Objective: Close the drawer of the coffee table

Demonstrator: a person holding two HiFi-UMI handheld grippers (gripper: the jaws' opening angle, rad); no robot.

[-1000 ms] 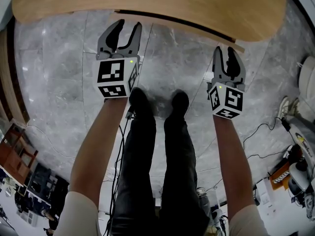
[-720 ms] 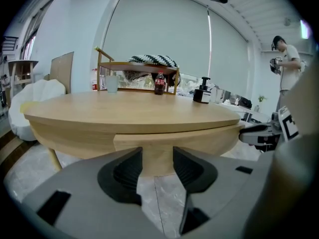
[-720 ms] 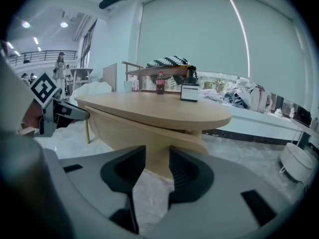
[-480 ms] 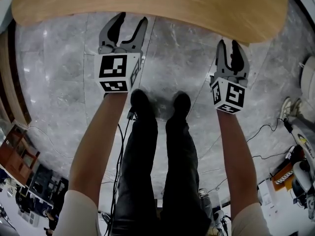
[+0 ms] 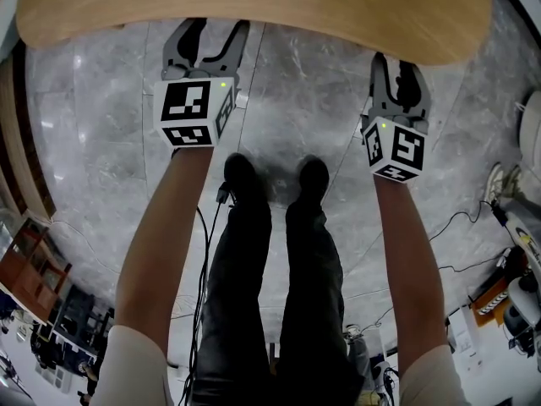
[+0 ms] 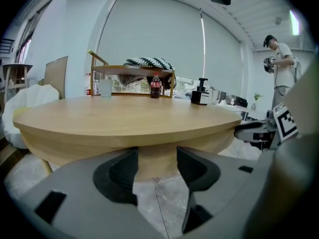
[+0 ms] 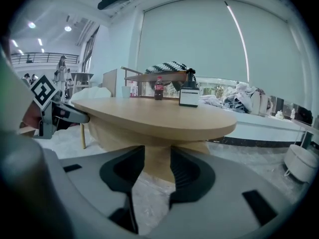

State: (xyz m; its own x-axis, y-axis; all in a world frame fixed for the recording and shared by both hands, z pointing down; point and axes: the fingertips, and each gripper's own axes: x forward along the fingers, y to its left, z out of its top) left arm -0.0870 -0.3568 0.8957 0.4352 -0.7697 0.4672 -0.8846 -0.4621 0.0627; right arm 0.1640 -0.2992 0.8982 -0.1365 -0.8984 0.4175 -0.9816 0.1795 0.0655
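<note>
Left gripper (image 5: 216,29) and right gripper (image 5: 397,64) both pointed at the near edge of the coffee table (image 5: 254,2), their tips just under its rim. Each had its jaws spread with nothing caught between them, and both pairs had just been opening, the left more than the right. A second earlier the drawer had stuck out from under the tabletop as a pale slab with a dark gap above it. Now none of it showed in the head view, only the grey stone floor (image 5: 296,117) running up to the table's edge. The gripper views showed a plain wooden face below the top (whether that was the drawer's front I could not tell). By my reading the drawer sat pushed home under the top and the jaws stood free of it. The task looked all but done, with only drawing the hands back left.
</note>
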